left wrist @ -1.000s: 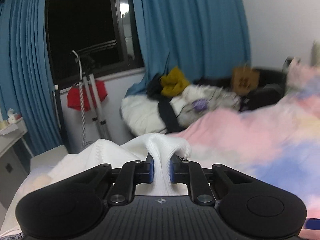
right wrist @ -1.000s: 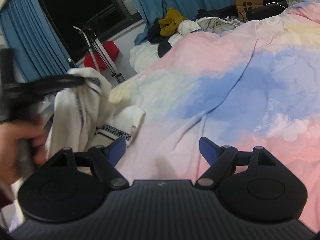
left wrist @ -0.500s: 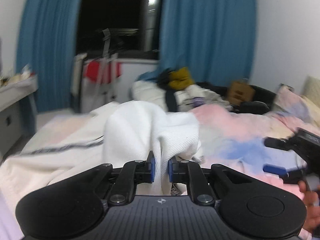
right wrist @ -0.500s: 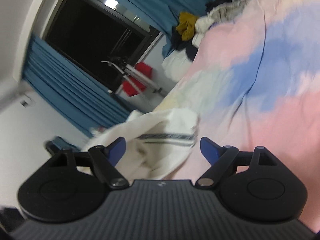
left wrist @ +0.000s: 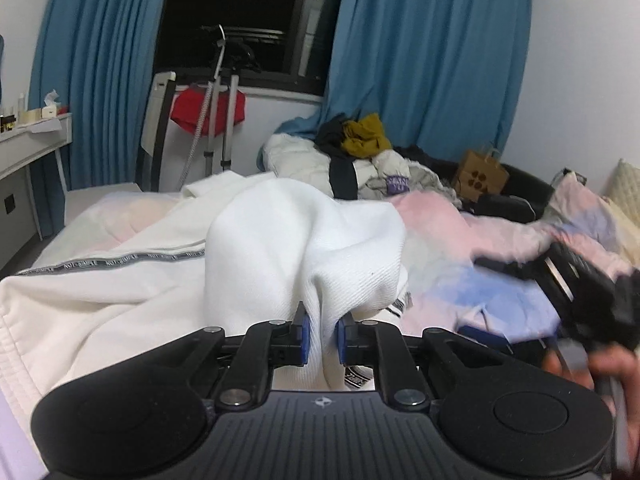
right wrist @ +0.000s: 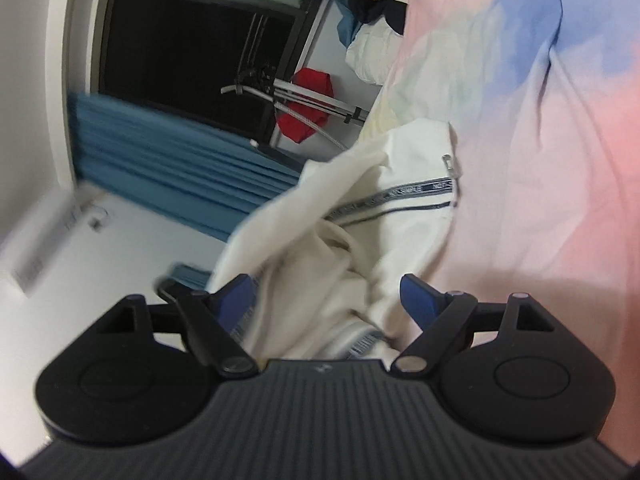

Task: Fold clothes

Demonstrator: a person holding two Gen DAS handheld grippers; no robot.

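A white garment (left wrist: 276, 240) with a dark lettered stripe lies bunched on the pastel bedspread (left wrist: 452, 232). My left gripper (left wrist: 322, 334) is shut on a fold of the white garment and holds it raised. In the right wrist view the same garment (right wrist: 360, 240) lies between my spread blue fingertips; my right gripper (right wrist: 332, 300) is open, rolled sideways, with cloth in the gap but not clamped. The right gripper also shows blurred at the right of the left wrist view (left wrist: 572, 284), held by a hand.
A pile of clothes (left wrist: 360, 148) lies at the far end of the bed, with a brown paper bag (left wrist: 480, 174) beside it. A stand with a red cloth (left wrist: 208, 110) is by the window. A white desk (left wrist: 32, 144) is at left.
The left gripper has kept its hold while turning to the right. The right gripper has rolled sideways and moved in toward the garment, which now lies between its open fingers.
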